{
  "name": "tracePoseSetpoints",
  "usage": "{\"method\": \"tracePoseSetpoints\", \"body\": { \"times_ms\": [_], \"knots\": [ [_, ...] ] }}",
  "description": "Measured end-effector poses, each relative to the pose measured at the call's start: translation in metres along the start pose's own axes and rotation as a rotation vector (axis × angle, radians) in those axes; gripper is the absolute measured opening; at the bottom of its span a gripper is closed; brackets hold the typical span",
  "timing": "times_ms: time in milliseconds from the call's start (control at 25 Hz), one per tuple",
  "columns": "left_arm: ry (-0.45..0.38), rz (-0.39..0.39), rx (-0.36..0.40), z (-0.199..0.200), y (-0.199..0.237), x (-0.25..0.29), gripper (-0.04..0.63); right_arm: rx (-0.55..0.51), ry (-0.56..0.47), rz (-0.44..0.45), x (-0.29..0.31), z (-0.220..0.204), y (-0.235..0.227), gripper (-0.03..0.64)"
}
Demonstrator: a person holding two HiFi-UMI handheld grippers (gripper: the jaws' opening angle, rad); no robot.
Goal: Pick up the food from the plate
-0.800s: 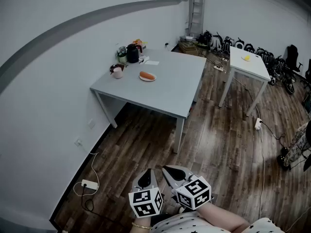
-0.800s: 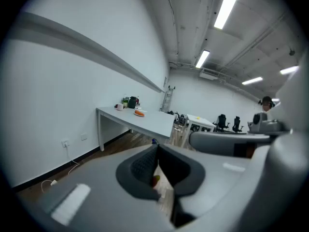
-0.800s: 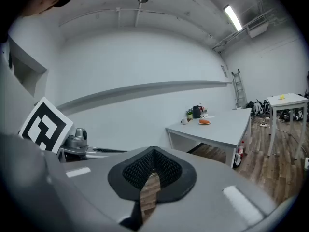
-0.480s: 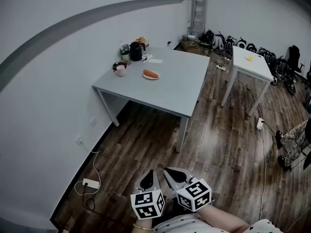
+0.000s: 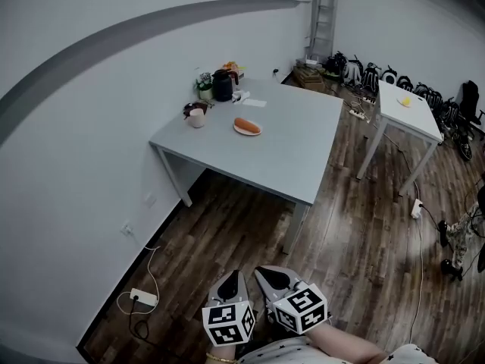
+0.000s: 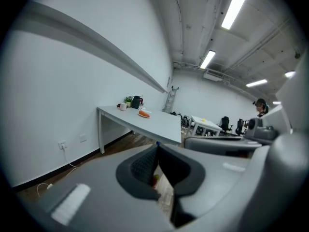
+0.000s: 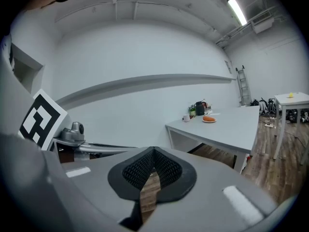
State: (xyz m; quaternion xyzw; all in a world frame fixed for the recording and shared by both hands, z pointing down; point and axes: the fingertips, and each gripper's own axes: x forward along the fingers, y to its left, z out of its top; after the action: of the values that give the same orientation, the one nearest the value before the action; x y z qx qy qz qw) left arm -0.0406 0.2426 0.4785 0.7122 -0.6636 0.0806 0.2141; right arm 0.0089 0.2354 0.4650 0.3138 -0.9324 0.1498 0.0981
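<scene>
Far left on the wood floor (image 5: 227, 233) there's a white power strip (image 5: 142, 298) by the wall. On the grey table (image 5: 288, 150), going left to right: a pale cup (image 5: 196, 117) near the back left corner, can't make out what's in it. Behind it is a small pot with a green plant (image 5: 203, 89), then a black kettle (image 5: 223, 86) just beside that.

The food (image 5: 246, 125) is an orange, longish piece lying on a small white plate (image 5: 257, 132), about mid-table and nearer the wall side, well apart from both grippers.

Both grippers hang low over the floor, close to the person. The left gripper (image 5: 230, 282) is clenched with nothing in it, tips meeting in its own view. The right gripper (image 5: 270, 274) sits just beside it, also clamped together and empty.

Off to the right is a white table (image 5: 413, 120) with a small yellow thing (image 5: 405, 101) on top.
</scene>
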Motion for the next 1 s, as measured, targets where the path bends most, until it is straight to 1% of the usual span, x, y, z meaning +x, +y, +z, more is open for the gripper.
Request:
{"method": "tracePoseSetpoints", "body": {
  "times_ms": [240, 440, 600, 840, 1000],
  "knots": [
    [-0.032, 0.015, 0.005, 0.056, 0.012, 0.081, 0.008, -0.027, -0.003, 0.014, 0.062, 0.049, -0.066, -0.002],
    [-0.050, 0.020, 0.022, 0.097, 0.017, 0.151, 0.008, -0.063, 0.004, 0.040, 0.107, 0.075, -0.115, -0.002],
    [-0.057, 0.025, 0.021, 0.117, 0.018, 0.199, 0.008, -0.063, 0.003, 0.058, 0.132, 0.091, -0.152, -0.002],
    [-0.023, 0.014, 0.013, 0.134, 0.025, 0.258, 0.008, -0.049, 0.023, 0.047, 0.168, 0.106, -0.196, -0.001],
    [-0.013, -0.011, 0.032, 0.148, 0.031, 0.299, 0.008, -0.047, 0.017, 0.022, 0.198, 0.118, -0.228, 0.000]
  ]
}}
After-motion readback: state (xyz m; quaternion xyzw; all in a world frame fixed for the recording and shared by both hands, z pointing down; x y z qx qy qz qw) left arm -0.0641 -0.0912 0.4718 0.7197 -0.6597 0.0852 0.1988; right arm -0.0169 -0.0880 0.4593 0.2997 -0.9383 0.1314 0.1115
